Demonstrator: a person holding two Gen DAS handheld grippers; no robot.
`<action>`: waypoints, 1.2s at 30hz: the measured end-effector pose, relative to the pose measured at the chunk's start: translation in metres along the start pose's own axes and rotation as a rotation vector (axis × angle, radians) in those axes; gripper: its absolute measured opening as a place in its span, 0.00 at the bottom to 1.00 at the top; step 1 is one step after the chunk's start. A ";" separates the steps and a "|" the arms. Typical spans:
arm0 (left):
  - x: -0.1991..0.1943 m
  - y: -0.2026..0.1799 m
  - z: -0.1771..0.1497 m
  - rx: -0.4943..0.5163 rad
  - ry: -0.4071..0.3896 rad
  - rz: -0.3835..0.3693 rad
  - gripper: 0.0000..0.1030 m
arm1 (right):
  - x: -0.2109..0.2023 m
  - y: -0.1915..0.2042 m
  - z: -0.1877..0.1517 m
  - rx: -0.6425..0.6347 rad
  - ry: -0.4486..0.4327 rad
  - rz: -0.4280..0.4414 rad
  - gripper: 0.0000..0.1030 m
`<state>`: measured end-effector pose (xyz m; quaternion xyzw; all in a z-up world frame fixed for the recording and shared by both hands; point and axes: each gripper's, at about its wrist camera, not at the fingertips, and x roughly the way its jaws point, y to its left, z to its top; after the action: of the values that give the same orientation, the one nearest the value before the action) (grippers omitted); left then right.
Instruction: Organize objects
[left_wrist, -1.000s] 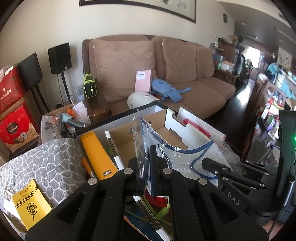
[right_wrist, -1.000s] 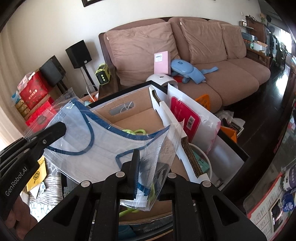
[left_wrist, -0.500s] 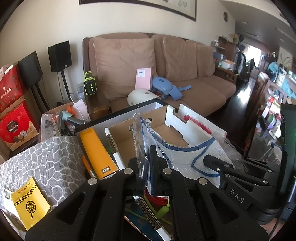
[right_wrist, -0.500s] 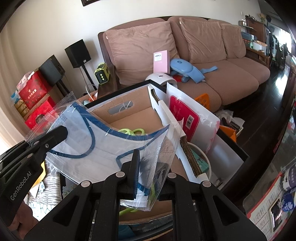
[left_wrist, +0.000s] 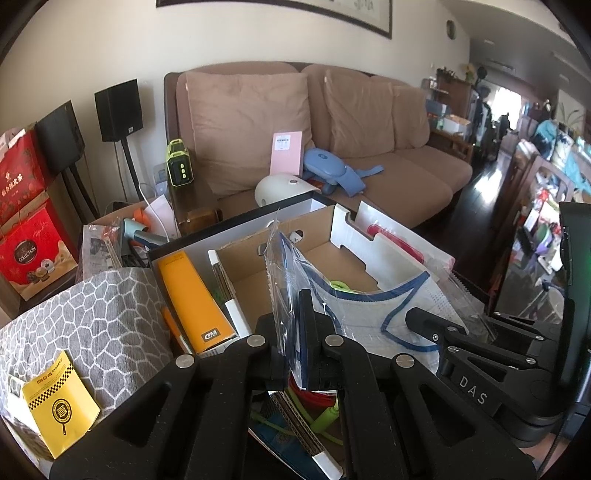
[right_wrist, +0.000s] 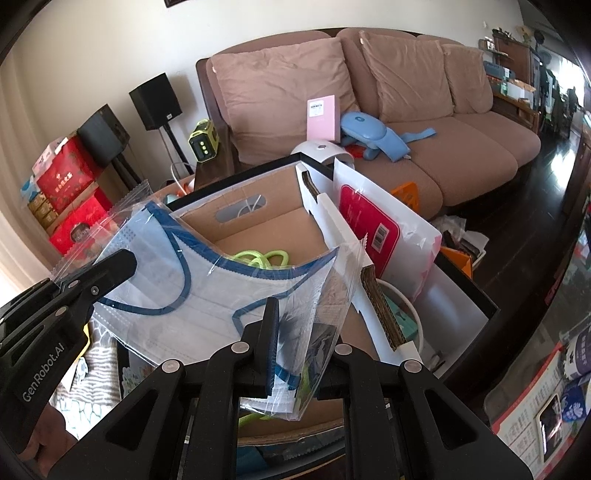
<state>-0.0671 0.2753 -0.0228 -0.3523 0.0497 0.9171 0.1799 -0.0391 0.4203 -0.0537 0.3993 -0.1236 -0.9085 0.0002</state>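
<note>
A clear plastic bag holding a white face mask with blue edging hangs over an open cardboard box. My left gripper is shut on the bag's left edge. My right gripper is shut on its lower right corner, and the plastic covers its right finger. Each gripper shows in the other's view: the right gripper at the bag's right side, the left gripper at the bag's left side. The bag is stretched between them.
A green cable lies in the cardboard box. An orange carton stands to its left, a white pouch with a red label to its right. A grey patterned bin holds a yellow booklet. A brown sofa stands behind.
</note>
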 end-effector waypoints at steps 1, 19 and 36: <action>0.000 0.000 0.000 0.000 0.000 0.000 0.03 | 0.000 0.000 0.000 0.000 0.000 0.000 0.12; 0.003 0.004 -0.008 -0.001 0.011 0.004 0.03 | 0.003 0.002 -0.002 -0.009 0.016 0.000 0.12; 0.004 0.003 -0.008 0.004 0.016 0.007 0.03 | 0.004 0.001 -0.002 -0.011 0.019 0.001 0.13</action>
<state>-0.0662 0.2721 -0.0314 -0.3589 0.0540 0.9149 0.1770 -0.0406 0.4182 -0.0574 0.4076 -0.1190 -0.9054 0.0042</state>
